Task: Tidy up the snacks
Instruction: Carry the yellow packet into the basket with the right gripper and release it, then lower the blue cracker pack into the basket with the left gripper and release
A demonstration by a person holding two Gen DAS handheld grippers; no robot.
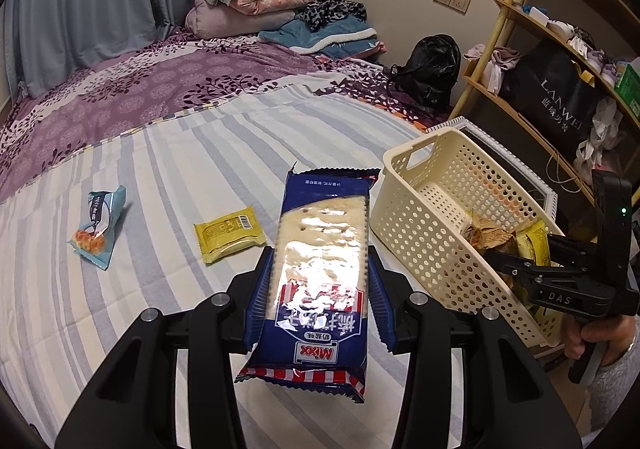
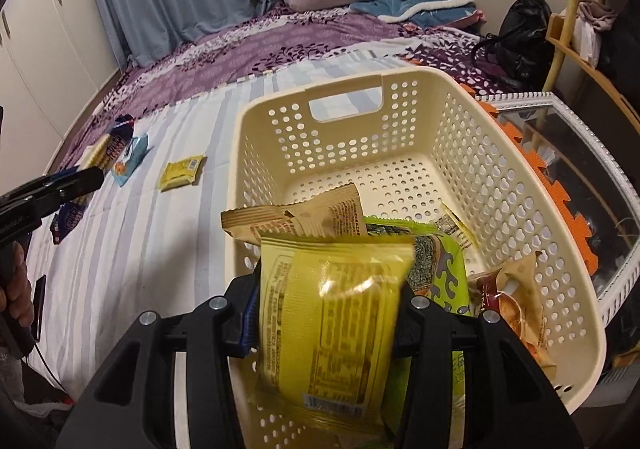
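**Both grippers hold snack packets at the basket**

The left gripper has its fingers clamped on the long sides of a blue cracker packet, held above the striped bed sheet just left of the cream basket. The right gripper has its fingers clamped on a yellow packet, held over the near end of the basket, partly across its near wall.

Inside the basket lie a brown packet, a green packet and a brown-and-red packet. On the sheet, left of the basket, lie a small yellow packet and, further left, a light-blue packet, well apart from each other.

A hand grips the right gripper's handle beside the basket.
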